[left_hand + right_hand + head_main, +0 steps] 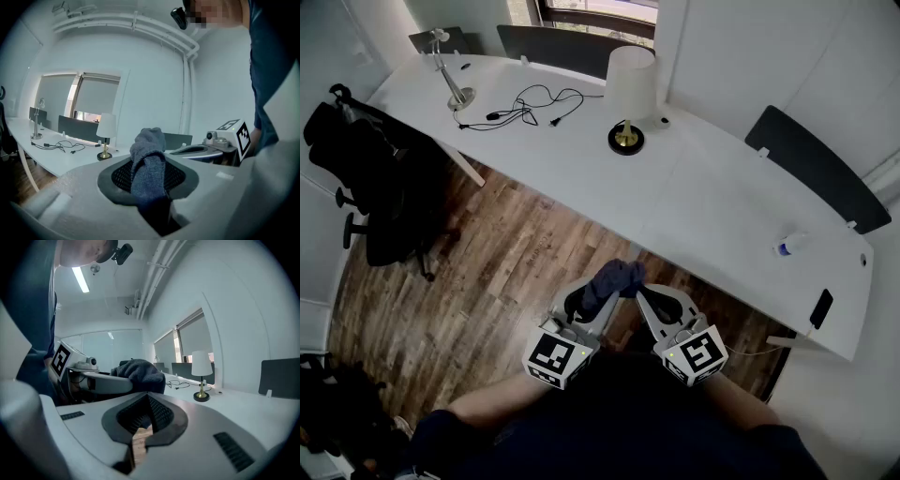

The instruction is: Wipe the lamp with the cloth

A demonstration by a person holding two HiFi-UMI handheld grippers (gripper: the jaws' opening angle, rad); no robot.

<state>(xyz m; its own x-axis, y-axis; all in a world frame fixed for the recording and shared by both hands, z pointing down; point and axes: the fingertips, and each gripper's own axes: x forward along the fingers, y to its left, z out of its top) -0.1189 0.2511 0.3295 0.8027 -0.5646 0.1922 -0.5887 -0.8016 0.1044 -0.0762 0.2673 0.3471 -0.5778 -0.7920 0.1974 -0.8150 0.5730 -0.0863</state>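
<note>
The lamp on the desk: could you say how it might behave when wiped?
The lamp looks top-heavy: tall shade on a thin stem over a small round base, so pushing high up may tip it. The shade probably dents easily.

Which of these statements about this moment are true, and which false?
1. The left tool is shut on the cloth. True.
2. The cloth touches the lamp. False: the lamp stands far off on the desk.
3. The lamp is upright. True.
4. The right tool grips the cloth too. False: its jaws hold nothing.
</note>
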